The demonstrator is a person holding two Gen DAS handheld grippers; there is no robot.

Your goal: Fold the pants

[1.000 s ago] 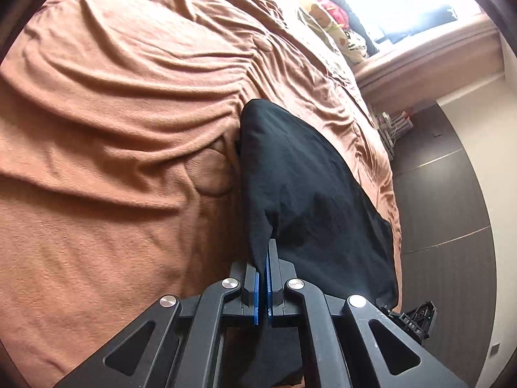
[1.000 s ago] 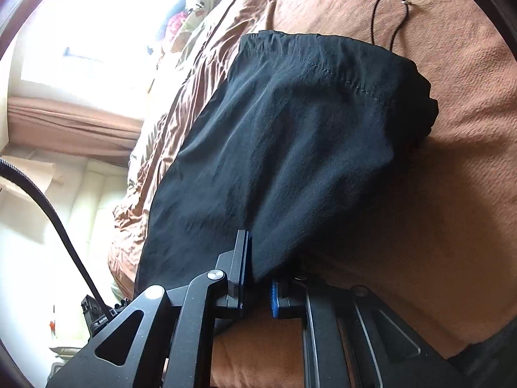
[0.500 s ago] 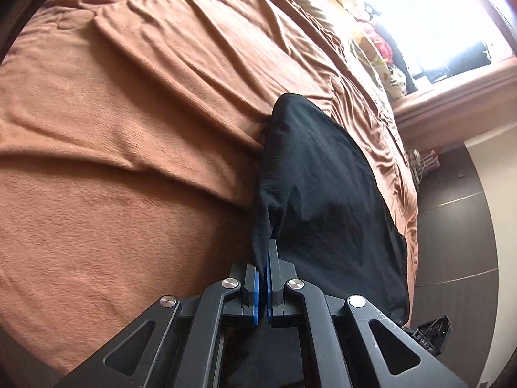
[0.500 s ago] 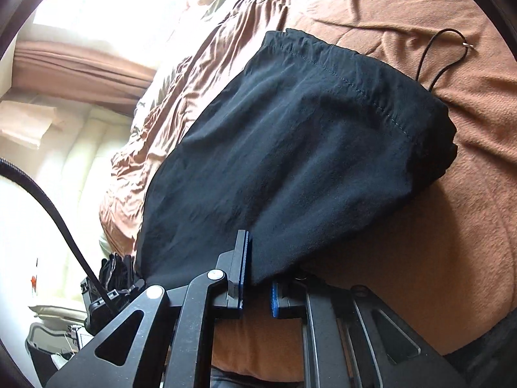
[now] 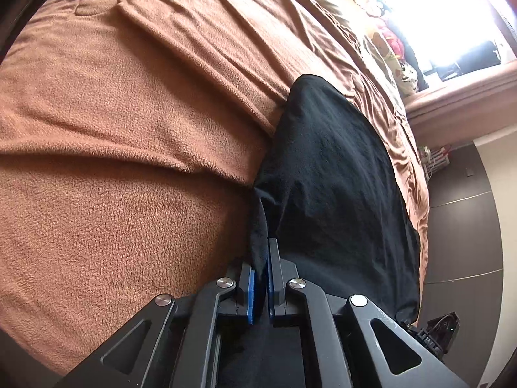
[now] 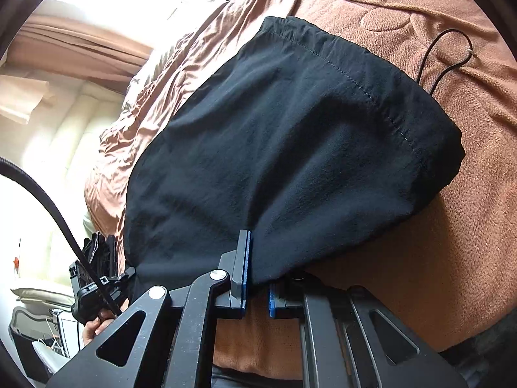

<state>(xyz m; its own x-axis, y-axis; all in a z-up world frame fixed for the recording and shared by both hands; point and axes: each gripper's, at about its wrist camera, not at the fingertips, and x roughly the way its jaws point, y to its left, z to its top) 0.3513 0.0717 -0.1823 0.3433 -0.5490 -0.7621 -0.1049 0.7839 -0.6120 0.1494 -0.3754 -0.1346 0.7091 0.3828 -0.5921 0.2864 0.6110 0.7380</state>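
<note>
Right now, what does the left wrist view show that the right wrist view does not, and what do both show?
Only the left wrist view: the left claw with black fabric between its blue pads, and the dark floor beside the bed.

Only the right wrist view: the right claw shut on the cloth's edge, the stitched waistband, its drawstring loop lying on the blanket, and a thick black cable.

Both: the black pants on the brown blanket, with bright window light behind.
</note>
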